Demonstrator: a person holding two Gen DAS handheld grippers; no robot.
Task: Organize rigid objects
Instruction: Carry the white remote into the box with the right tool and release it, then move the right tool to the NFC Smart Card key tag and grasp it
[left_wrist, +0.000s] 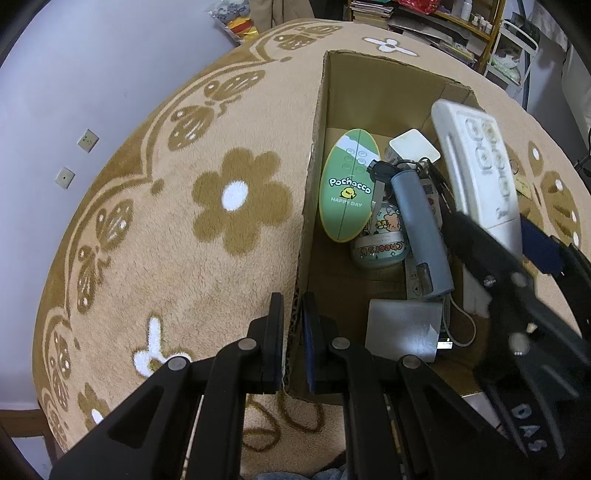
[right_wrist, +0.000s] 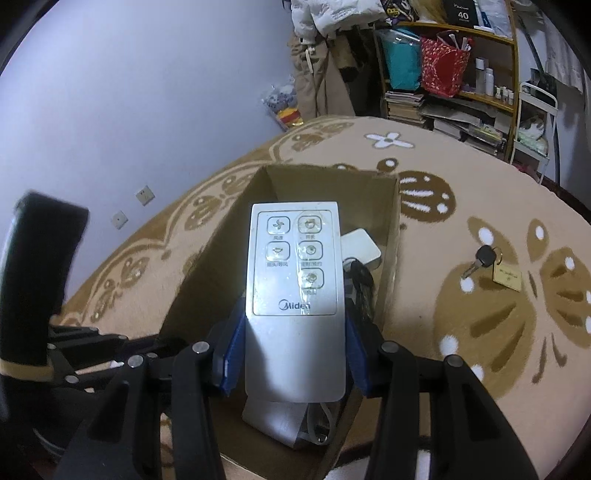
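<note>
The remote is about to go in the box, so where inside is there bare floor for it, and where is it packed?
Bare cardboard box floor lies at the far end, beyond the green Pochacco case and white square block. Crowded: the middle and right, around the grey tube, keys and silver card.

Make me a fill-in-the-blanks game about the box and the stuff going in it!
1. The right hand-held gripper holds a white ____.
2. The left hand-held gripper pinches the wall of the ____ box.
3. The oval case inside is coloured ____.
4. The key lies on the ____.

Missing words: remote; cardboard; green; rug
</note>
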